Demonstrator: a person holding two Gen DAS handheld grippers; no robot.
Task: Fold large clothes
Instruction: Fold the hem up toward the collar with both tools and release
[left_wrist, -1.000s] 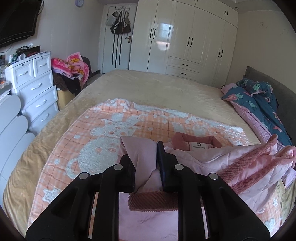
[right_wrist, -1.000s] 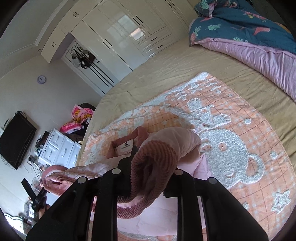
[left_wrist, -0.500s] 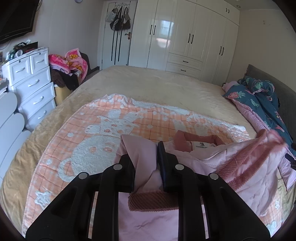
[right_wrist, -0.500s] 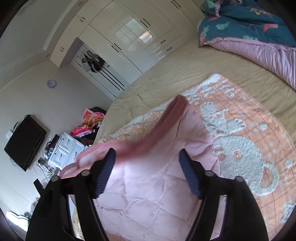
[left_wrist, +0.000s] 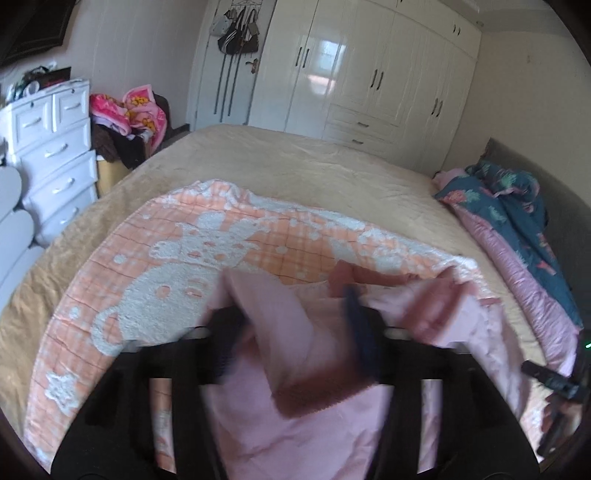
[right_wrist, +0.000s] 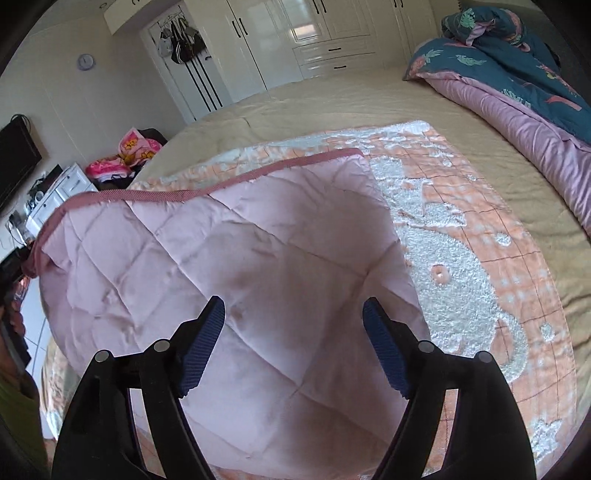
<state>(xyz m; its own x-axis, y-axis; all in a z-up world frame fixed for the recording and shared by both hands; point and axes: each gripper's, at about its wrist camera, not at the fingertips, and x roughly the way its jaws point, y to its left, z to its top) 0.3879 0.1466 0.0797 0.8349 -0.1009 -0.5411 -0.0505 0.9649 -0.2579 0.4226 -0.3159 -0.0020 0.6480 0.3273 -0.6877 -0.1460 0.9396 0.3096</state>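
Right wrist view: pink quilted padded jacket with ribbed darker-pink hem lies spread on peach checked terry blanket with raised white figures, over tan plush bedspread. Right gripper: ridged blue pads well apart, opening, nothing clamped, jacket below them. Left wrist view, blurred: left gripper jaws opening, ribbed-cuff sleeve draped between, not pinched. White plastic drawer chest; contents unseen.
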